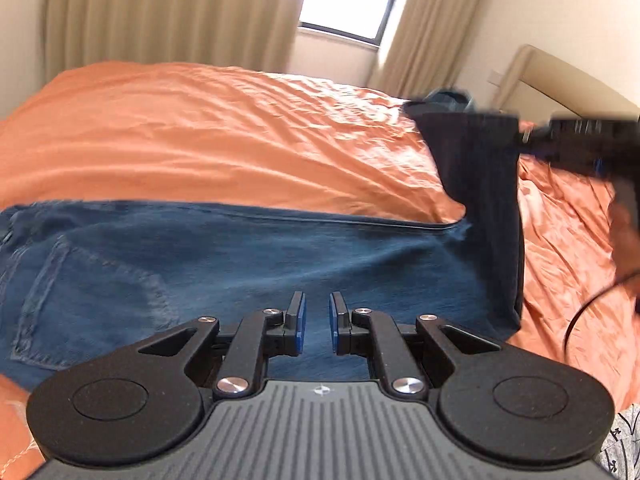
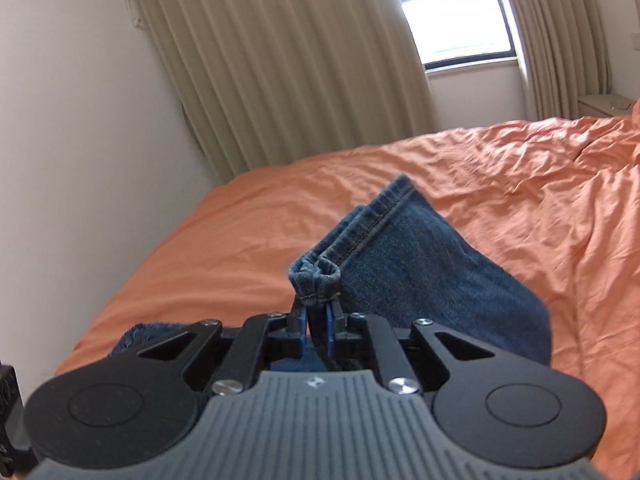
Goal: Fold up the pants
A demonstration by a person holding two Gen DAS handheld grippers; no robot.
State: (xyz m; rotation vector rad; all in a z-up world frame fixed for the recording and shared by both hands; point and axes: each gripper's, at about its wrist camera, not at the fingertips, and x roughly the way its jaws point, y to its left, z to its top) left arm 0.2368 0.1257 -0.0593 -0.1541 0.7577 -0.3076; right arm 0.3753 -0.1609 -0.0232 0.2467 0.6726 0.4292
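Pants: your blue jeans point(image 1: 248, 264) lie flat on the orange bedspread point(image 1: 200, 140), seat side up with a back pocket point(image 1: 80, 300) showing at 9 o'clock in the left wrist view. They are spread on the bed so the fabric stays smooth while one end travels over it.

Leg end: the hem point(image 2: 360, 232) is off the bed and bunched at your right hand-held gripper point(image 2: 316, 316). In the left view the lifted leg stands as a dark panel at 2 o'clock.

Right hand-held gripper: clenched on the hem, with both layers gathered between the pads. You hold the very edge, I judge, so the whole leg length follows and the crease forms midway.

Left hand-held gripper point(image 1: 317, 322): nearly closed and grasping nothing; a narrow gap shows between its blue pads point(image 1: 301, 320), with denim only beneath them. It hovers over the thigh section, probably near the fold line so it can pin or steady the cloth there.

Step in hand: you look to be carrying the leg ends toward the waistband at 9 o'clock, so the fold seems begun, not finished.

Risk: the hem is pinched in a small wad, so one layer could slip out and leave the edges uneven.

Room: beige curtains point(image 2: 280, 80) and a window point(image 2: 452, 12) sit at 12 o'clock, well apart from the work.
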